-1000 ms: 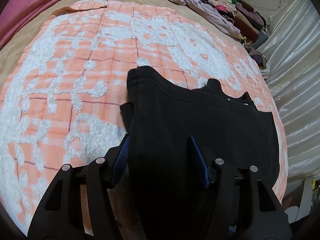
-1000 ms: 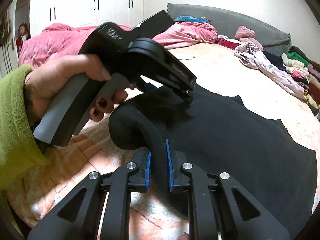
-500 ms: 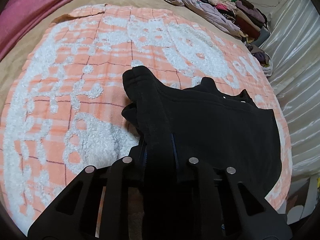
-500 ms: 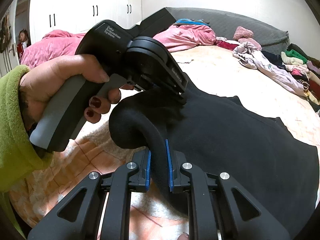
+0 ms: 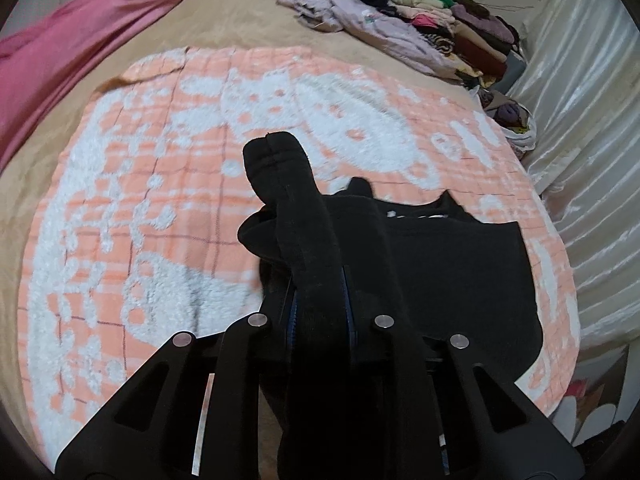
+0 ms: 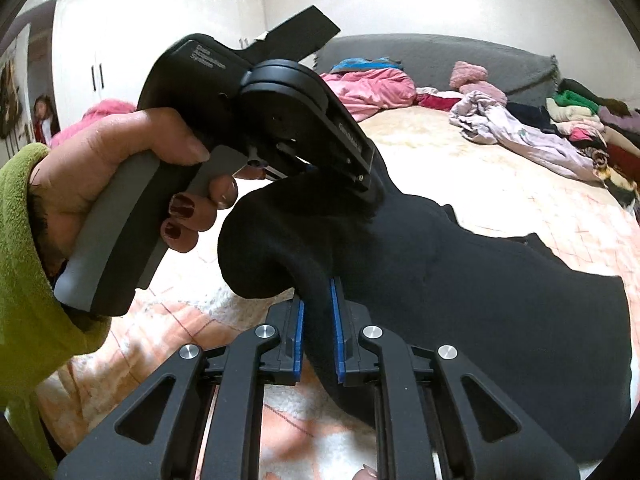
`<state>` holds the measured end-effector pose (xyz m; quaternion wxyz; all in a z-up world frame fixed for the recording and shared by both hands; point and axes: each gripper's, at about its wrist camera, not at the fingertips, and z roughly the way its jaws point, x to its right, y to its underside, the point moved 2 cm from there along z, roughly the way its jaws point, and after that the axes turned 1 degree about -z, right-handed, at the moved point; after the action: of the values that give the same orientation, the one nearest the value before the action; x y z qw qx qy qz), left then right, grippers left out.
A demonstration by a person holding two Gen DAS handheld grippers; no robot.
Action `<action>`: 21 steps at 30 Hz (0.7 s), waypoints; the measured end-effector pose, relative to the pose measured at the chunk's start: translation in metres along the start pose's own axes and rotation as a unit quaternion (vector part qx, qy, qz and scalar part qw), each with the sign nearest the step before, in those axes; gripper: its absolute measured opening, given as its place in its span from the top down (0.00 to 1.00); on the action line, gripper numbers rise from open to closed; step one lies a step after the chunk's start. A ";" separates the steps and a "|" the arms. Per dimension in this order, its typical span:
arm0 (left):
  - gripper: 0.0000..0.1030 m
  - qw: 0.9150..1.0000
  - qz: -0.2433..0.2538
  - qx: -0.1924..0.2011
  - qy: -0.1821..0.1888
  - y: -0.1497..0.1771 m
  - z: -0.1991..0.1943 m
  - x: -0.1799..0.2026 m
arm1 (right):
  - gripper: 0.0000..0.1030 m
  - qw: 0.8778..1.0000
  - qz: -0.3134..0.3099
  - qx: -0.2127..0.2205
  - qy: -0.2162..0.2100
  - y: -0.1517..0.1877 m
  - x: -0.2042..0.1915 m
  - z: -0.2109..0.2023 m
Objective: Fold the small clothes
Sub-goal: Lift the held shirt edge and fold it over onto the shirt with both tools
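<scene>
Far left in the right wrist view, a green sleeve (image 6: 24, 264) is seen, and from it a hand (image 6: 120, 168) with dark red nails, wrapped around the grey grip of the left gripper (image 6: 362, 184). Its fingers are clamped onto a bunched ridge of the black garment (image 6: 460, 300), which is lifted off the orange-and-white blanket (image 6: 168, 320) at that end. Moving right and lower, the right gripper (image 6: 318, 328) is found with its blue-padded fingers (image 6: 298, 332) drawn narrow, a thick fold of the same black cloth pinched between them. Further right, the rest of the garment is draped down and spread over the blanket on the bed.

In the left wrist view, a pink quilt (image 5: 80, 40) is seen at the left edge, then the blanket (image 5: 120, 200); at centre the left gripper (image 5: 320, 312) is closed on a roll of the black garment (image 5: 440, 264), its cuff end (image 5: 276, 152) sticking up beyond the fingers. To the right, a pile of clothes (image 5: 440, 24) is heaped along the bed's far edge, beside a shiny white curtain (image 5: 580, 140).
</scene>
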<state>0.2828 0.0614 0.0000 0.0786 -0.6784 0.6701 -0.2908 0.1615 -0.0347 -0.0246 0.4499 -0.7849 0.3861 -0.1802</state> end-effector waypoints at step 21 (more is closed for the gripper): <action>0.90 0.998 0.051 0.011 0.031 -0.005 0.000 0.129 | 0.93 0.989 0.118 0.078 0.039 0.020 0.065 -0.088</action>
<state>0.2787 -0.0612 0.0399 0.0801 -0.6333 0.7025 -0.3145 0.1388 -0.1408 0.0014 0.5122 -0.6886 0.4785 -0.1861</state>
